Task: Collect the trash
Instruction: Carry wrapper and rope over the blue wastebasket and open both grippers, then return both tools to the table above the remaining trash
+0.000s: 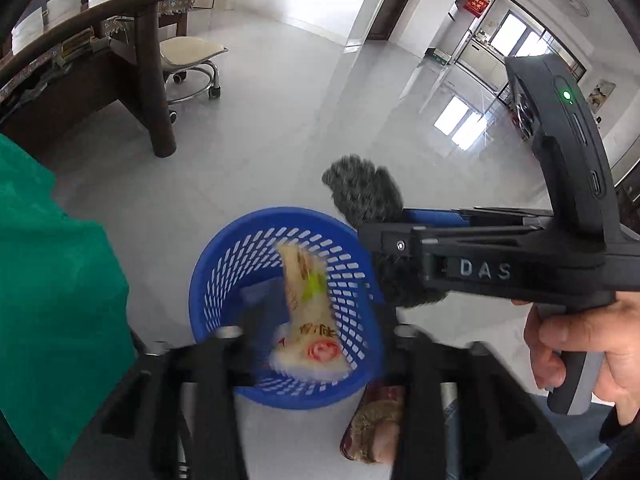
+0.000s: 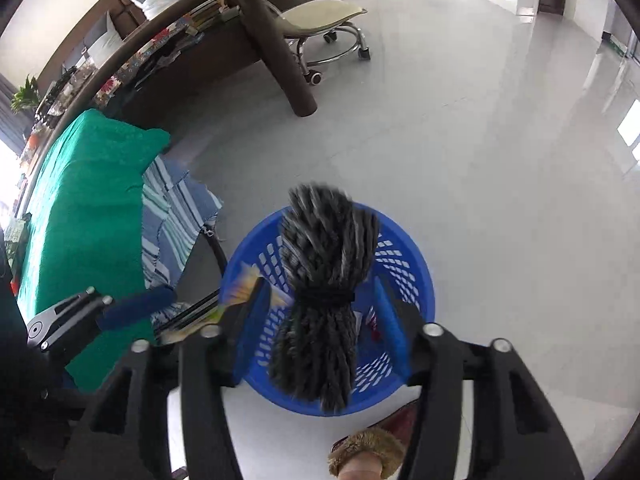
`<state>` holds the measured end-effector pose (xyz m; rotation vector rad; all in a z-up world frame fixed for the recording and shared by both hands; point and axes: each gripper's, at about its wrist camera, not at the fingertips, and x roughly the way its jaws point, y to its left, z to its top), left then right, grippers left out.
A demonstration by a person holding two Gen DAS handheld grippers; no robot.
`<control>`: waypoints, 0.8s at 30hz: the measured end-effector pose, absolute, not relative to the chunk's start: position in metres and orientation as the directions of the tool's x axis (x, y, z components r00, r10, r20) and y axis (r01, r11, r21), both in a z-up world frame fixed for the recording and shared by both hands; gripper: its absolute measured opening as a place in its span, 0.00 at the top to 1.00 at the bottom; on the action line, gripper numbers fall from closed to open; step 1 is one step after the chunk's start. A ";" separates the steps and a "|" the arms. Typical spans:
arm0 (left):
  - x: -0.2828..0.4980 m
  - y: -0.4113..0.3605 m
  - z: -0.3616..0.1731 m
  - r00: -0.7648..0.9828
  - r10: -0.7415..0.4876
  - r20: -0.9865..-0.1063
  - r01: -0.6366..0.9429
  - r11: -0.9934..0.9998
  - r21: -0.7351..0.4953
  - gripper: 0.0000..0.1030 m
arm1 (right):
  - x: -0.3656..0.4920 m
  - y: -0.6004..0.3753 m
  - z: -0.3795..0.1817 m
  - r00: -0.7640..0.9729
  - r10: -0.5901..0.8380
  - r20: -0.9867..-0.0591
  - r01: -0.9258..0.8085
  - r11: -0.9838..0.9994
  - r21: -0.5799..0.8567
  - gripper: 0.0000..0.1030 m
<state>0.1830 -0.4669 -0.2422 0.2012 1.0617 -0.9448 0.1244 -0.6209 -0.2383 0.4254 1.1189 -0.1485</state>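
Perforated blue plastic basket [image 1: 224, 280], fuzzy grey yarn bundle [image 2: 324, 300], glossy floor [image 2: 480, 160], perhaps tile.

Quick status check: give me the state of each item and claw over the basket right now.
Blue basket: upright on the floor, open top.
Snack wrapper: loose between the open left claw's fingers, blurred, over the basket.
Yarn bundle: tied at the middle, between the right claw's fingers, over the basket.
Left claw: open.
Right claw: open.
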 end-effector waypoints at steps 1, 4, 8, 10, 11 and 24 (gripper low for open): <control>0.184 -0.467 -0.242 0.172 -0.565 -0.807 0.740 0.615 -0.272 0.29 | 0.123 -0.623 -0.237 0.444 0.092 -0.891 0.331 0.908 0.258 0.40; 0.181 -0.457 -0.229 0.258 -0.566 -0.783 0.732 0.643 -0.225 0.12 | 0.116 -0.628 -0.228 0.482 0.068 -0.874 0.348 0.900 0.262 0.28; 0.171 -0.432 -0.200 0.363 -0.581 -0.729 0.719 0.672 -0.177 0.10 | 0.108 -0.628 -0.206 0.538 0.015 -0.843 0.377 0.890 0.257 0.19; 0.160 -0.413 -0.181 0.436 -0.585 -0.684 0.707 0.693 -0.141 0.05 | 0.104 -0.621 -0.191 0.578 -0.025 -0.815 0.377 0.894 0.240 0.17; 0.155 -0.403 -0.172 0.460 -0.589 -0.664 0.703 0.698 -0.132 0.05 | 0.103 -0.616 -0.184 0.597 -0.041 -0.801 0.372 0.899 0.231 0.14; 0.130 -0.200 -0.137 0.537 -0.385 -0.750 0.495 0.864 -0.089 0.05 | 0.091 -0.421 -0.135 0.740 0.006 -0.672 0.052 0.996 0.066 0.04</control>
